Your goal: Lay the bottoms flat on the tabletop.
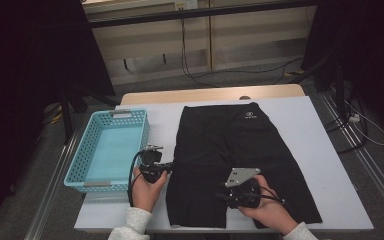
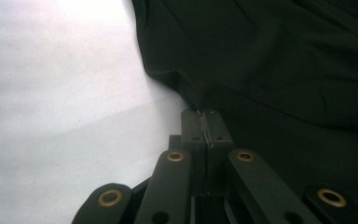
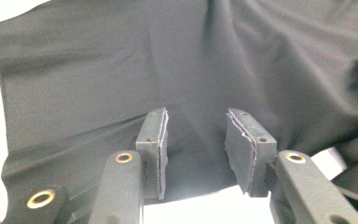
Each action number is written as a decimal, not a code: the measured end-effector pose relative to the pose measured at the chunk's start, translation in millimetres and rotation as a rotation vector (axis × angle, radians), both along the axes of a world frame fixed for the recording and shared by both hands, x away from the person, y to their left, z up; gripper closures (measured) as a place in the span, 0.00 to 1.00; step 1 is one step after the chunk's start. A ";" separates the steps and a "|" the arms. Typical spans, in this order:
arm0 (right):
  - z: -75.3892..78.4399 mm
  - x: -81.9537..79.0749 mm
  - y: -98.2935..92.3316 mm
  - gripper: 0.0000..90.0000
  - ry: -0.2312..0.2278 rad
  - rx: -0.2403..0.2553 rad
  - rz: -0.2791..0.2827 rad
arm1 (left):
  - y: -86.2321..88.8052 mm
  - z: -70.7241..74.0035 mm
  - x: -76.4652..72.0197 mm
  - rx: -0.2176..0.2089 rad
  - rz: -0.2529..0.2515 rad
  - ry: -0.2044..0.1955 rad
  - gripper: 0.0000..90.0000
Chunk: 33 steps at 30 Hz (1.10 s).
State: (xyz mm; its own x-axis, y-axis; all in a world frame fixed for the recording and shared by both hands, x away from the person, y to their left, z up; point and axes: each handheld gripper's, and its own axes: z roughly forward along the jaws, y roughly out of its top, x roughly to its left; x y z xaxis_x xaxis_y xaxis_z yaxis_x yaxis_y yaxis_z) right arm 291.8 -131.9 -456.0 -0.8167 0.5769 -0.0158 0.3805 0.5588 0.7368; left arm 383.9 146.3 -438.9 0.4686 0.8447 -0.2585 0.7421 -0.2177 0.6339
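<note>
**Left pinch set on shorts edge, right jaws not yet on cloth**

Black shorts (image 1: 230,160) lie flat on the white table (image 1: 325,150), waistband at the far side, leg hems toward me. Blue basket (image 1: 107,150) sits just left of them, nothing in it.

My left gripper (image 1: 166,166) is at the shorts' left edge, low on the left leg. In the left gripper view its jaws are pressed fully together right where the cloth edge meets the table (image 2: 51,93); looks like it has the fabric edge pinched, but the bite is thin and I can't see how much cloth is actually in there.

My right gripper (image 3: 196,144) hovers over the right leg near the hem, jaws partly apart, nothing between the pads (image 3: 161,140), just fabric lying under them.

Risks, my read:
- Left bite is so shallow that the edge may slip out when I lift or fold.
- Left may have one layer only, so the leg would peel open instead of folding.
- Right closing on flat cloth could skid and bunch it up, or miss entirely.
- Pulling unevenly with one side held drags the whole garment toward the basket and wrinkles it.
</note>
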 end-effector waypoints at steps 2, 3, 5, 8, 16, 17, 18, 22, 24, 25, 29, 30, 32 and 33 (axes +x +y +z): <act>-2.4 0.5 1.0 0.72 0.011 -0.021 0.003 | -0.8 -1.3 1.7 -0.010 -0.003 0.002 1.00; -3.9 0.8 1.0 0.82 0.014 -0.017 0.008 | -1.3 -2.0 2.4 -0.011 -0.004 0.003 1.00; -3.5 2.6 0.1 0.97 0.019 -0.023 0.013 | -2.6 -3.4 3.6 -0.020 -0.002 0.005 0.99; -1.8 4.3 -3.1 1.00 0.019 -0.041 0.013 | -3.8 -3.1 4.5 -0.021 -0.010 0.002 1.00; 6.6 5.5 -11.8 0.81 -0.005 -0.038 -0.003 | -1.2 -2.7 3.3 -0.021 -0.014 0.011 0.87; 7.2 5.3 -10.2 0.81 -0.009 -0.033 -0.002 | -1.1 -2.3 2.4 -0.011 -0.007 -0.001 0.81; 7.2 5.0 -8.4 0.78 -0.008 -0.029 0.003 | -0.5 -1.4 1.8 -0.005 -0.001 -0.006 0.75; 6.9 3.2 -0.3 0.67 -0.014 -0.010 0.010 | -0.2 0.9 -1.7 -0.001 -0.002 -0.017 0.50; 6.1 3.1 2.6 0.63 -0.014 -0.005 0.009 | -0.2 1.8 -3.6 -0.004 -0.012 -0.008 0.45; 5.6 2.8 3.9 0.61 -0.017 -0.001 0.014 | -0.4 2.1 -5.0 -0.006 -0.014 -0.003 0.42; 2.6 1.9 8.9 0.57 -0.006 0.011 0.040 | 0.2 1.8 -9.0 -0.001 -0.018 0.001 0.34; 1.9 1.7 10.0 0.57 -0.001 0.011 0.040 | 0.8 2.0 -9.7 -0.002 -0.025 0.010 0.33; 0.9 1.2 11.6 0.57 0.004 0.011 0.049 | 1.1 1.2 -10.7 -0.002 -0.033 0.016 0.30; 0.7 1.0 11.9 0.57 0.005 0.010 0.049 | 0.7 0.7 -11.3 -0.005 -0.032 0.020 0.29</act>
State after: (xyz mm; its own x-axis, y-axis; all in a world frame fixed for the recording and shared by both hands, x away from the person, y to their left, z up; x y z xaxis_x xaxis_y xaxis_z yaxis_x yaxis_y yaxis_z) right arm 292.8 -120.0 -455.3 -0.8439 0.5364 -0.0062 0.3563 0.5691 0.7411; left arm 372.5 147.0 -438.2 0.4899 0.8282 -0.2721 0.7473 -0.2382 0.6203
